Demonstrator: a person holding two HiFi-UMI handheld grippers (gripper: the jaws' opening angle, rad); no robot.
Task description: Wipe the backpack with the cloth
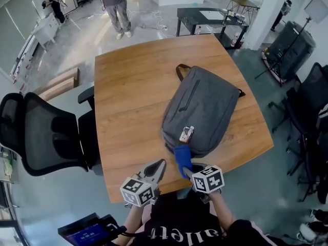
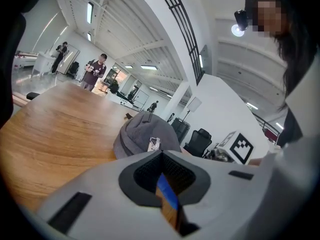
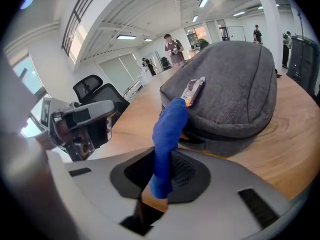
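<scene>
A grey backpack [image 1: 207, 109] lies flat on the wooden table [image 1: 128, 96], with a small white tag [image 1: 186, 134] at its near end. My right gripper [image 1: 185, 172] is shut on a blue cloth [image 1: 182, 159] at the table's near edge. The cloth [image 3: 167, 134] stands up out of the jaws, its top just in front of the backpack [image 3: 235, 84] and the tag [image 3: 192, 90]. My left gripper [image 1: 161, 164] is shut just left of the cloth, with nothing seen in its grip. In the left gripper view the backpack [image 2: 142, 134] lies ahead of the left gripper [image 2: 161, 156].
A black office chair [image 1: 41, 132] stands left of the table, and more dark chairs [image 1: 312, 111] stand to the right. A person [image 1: 115, 4] stands beyond the far edge, near a black side table [image 1: 205, 18]. A small screen [image 1: 87, 233] is at bottom left.
</scene>
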